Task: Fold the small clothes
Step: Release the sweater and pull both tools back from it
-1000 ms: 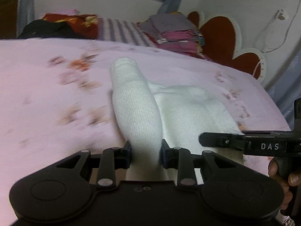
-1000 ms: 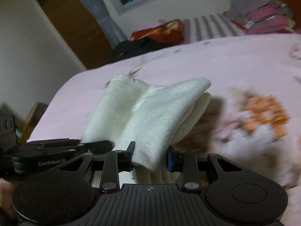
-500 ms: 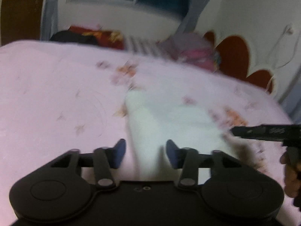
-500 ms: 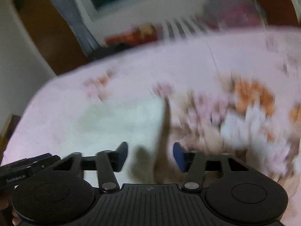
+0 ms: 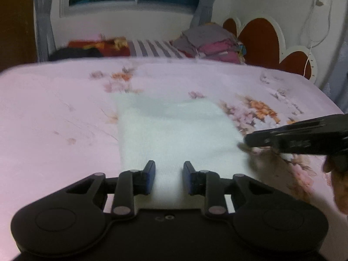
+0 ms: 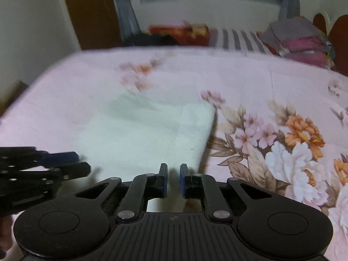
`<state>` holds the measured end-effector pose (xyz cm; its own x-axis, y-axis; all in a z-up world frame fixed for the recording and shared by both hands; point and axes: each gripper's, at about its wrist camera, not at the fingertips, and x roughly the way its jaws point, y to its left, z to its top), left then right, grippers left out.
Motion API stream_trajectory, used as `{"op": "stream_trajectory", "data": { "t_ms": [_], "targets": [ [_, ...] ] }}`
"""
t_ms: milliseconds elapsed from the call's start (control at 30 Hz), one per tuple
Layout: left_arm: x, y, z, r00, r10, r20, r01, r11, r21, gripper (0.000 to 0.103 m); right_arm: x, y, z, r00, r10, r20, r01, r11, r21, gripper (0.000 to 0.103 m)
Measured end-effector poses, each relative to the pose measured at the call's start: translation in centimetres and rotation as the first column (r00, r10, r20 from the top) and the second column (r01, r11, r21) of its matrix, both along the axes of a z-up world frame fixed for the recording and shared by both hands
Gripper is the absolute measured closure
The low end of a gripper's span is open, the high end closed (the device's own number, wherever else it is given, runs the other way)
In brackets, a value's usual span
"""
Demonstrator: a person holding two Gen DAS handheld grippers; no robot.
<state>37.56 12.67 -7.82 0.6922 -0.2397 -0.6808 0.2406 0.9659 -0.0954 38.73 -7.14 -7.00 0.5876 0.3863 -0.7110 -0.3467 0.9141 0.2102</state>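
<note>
A white knit garment (image 5: 174,130) (image 6: 148,134) lies flat as a rectangle on the pink floral bedsheet (image 5: 54,108) (image 6: 261,82). My left gripper (image 5: 168,165) hovers at its near edge, left of middle. The jaws are closing, and flat cloth shows in the gap with no pinch visible. My right gripper (image 6: 173,167) sits at the near right corner. Its jaws are closing to a narrow gap over the cloth, with no fold seen between the pads. Each gripper also shows from the side in the other view, the left gripper (image 6: 80,163) and the right gripper (image 5: 245,140).
A stack of folded grey and pink clothes (image 5: 208,43) (image 6: 300,39) sits at the far end of the bed, beside a red and white headboard (image 5: 258,41). Dark and red bedding (image 5: 91,47) lies far left. A person's hand (image 5: 339,184) holds the right gripper.
One second ago both grippers held up the bunched garment. They let go, the garment dropped flat, and both pulled back to its near edge. The jaws have narrowed since half a second ago.
</note>
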Motion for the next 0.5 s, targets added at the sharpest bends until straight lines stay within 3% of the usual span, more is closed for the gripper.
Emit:
{"op": "stream_trajectory", "data": {
  "t_ms": [133, 233, 300, 367, 400, 433, 467, 500],
  "targets": [
    [-5.1, -0.6, 3.2, 0.998, 0.006, 0.062, -0.009, 0.999, 0.051, 0.067, -6.8, -2.7, 4.4, 0.997, -0.006, 0.078, 0.003, 0.999, 0.035, 0.093],
    [-9.5, -1.0, 5.2, 0.993, 0.042, 0.107, -0.046, 0.998, 0.036, 0.060, -12.2, -4.6, 7.0, 0.994, -0.026, 0.104, 0.019, 0.997, 0.073, 0.092],
    [-12.2, -1.5, 6.1, 0.989, 0.078, 0.127, -0.083, 0.996, 0.033, 0.033, -15.0, -5.4, 8.0, 0.992, -0.037, 0.117, 0.027, 0.997, 0.078, 0.092],
    [-15.1, -2.2, 6.8, 0.980, 0.109, 0.166, -0.116, 0.993, 0.034, 0.016, -17.6, -6.0, 8.8, 0.990, -0.056, 0.128, 0.044, 0.995, 0.090, 0.091],
    [-16.4, -2.5, 7.3, 0.978, 0.118, 0.172, -0.127, 0.991, 0.040, 0.013, -18.8, -6.3, 9.3, 0.989, -0.067, 0.135, 0.053, 0.993, 0.103, 0.069],
    [-17.4, -2.8, 7.7, 0.977, 0.121, 0.175, -0.131, 0.991, 0.042, 0.012, -20.0, -6.6, 9.7, 0.986, -0.082, 0.142, 0.066, 0.991, 0.117, 0.025],
    [-18.6, -3.0, 8.1, 0.976, 0.128, 0.174, -0.136, 0.990, 0.036, 0.007, -21.1, -7.0, 10.3, 0.981, -0.104, 0.161, 0.083, 0.988, 0.131, 0.005],
    [-19.4, -3.1, 8.5, 0.974, 0.141, 0.178, -0.148, 0.989, 0.026, 0.000, -22.3, -7.2, 10.9, 0.972, -0.122, 0.200, 0.096, 0.986, 0.139, 0.000]
  ]
}}
